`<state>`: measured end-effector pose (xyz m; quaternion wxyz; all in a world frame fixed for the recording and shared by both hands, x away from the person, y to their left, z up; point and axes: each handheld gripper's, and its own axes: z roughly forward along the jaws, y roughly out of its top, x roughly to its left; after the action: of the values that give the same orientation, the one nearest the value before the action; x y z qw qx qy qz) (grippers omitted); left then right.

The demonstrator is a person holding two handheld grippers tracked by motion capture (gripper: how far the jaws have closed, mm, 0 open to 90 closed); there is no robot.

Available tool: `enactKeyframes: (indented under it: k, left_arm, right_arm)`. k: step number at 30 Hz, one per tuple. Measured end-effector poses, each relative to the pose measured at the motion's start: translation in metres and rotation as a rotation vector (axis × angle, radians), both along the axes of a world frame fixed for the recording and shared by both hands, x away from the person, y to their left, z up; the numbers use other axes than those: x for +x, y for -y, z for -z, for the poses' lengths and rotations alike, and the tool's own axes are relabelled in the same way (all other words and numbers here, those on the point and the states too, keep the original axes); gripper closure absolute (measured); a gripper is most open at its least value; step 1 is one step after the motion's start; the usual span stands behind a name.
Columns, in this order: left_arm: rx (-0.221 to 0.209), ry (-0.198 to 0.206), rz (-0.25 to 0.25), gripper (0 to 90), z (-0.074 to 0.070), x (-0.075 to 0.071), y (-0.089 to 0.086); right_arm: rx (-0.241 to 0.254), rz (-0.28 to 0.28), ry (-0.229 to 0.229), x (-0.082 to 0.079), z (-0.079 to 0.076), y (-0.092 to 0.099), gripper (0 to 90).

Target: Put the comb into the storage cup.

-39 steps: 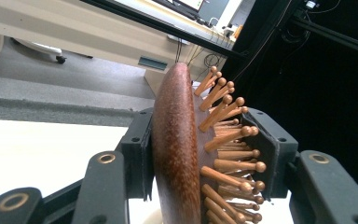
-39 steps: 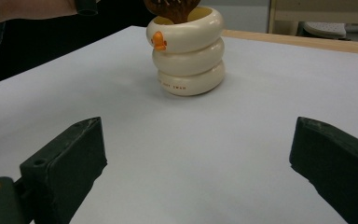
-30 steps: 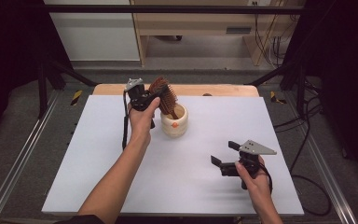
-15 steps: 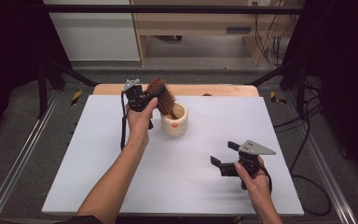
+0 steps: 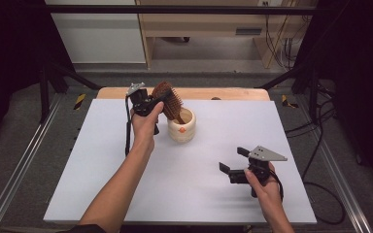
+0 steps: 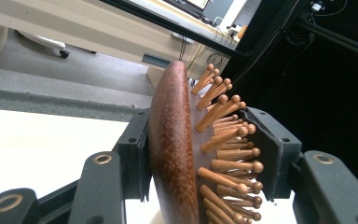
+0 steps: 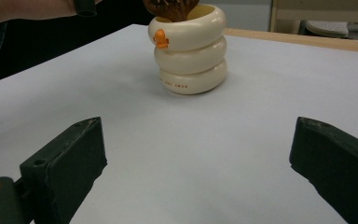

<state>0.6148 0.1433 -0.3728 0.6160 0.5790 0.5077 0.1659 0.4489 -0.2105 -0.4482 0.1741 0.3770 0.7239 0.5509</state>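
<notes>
High view, table inventory: left gripper (image 5: 161,99) clamped on the head of a wooden hairbrush (image 5: 169,100), one jaw on its smooth back, the other against the bristle pins (image 6: 228,140). Brush handle drops into a cream ringed cup (image 5: 182,127) standing on the white table (image 5: 102,194) near its far edge. Right gripper (image 5: 233,162) sits well apart, near side, jaws spread wide with nothing between them.

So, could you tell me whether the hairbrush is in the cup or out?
In: the hairbrush handle stands inside the cream cup, head clamped by the left gripper.
</notes>
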Motion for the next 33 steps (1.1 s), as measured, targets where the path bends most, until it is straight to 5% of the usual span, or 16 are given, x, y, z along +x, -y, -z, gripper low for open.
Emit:
enactKeyframes:
  k: [33]
  left_arm:
    - [-0.01,-0.003,-0.016,43.9,0.0013,0.0005,0.0005]
  right_arm:
    - [-0.003,-0.001,-0.005,0.0001,0.0006,-0.0008,3.8]
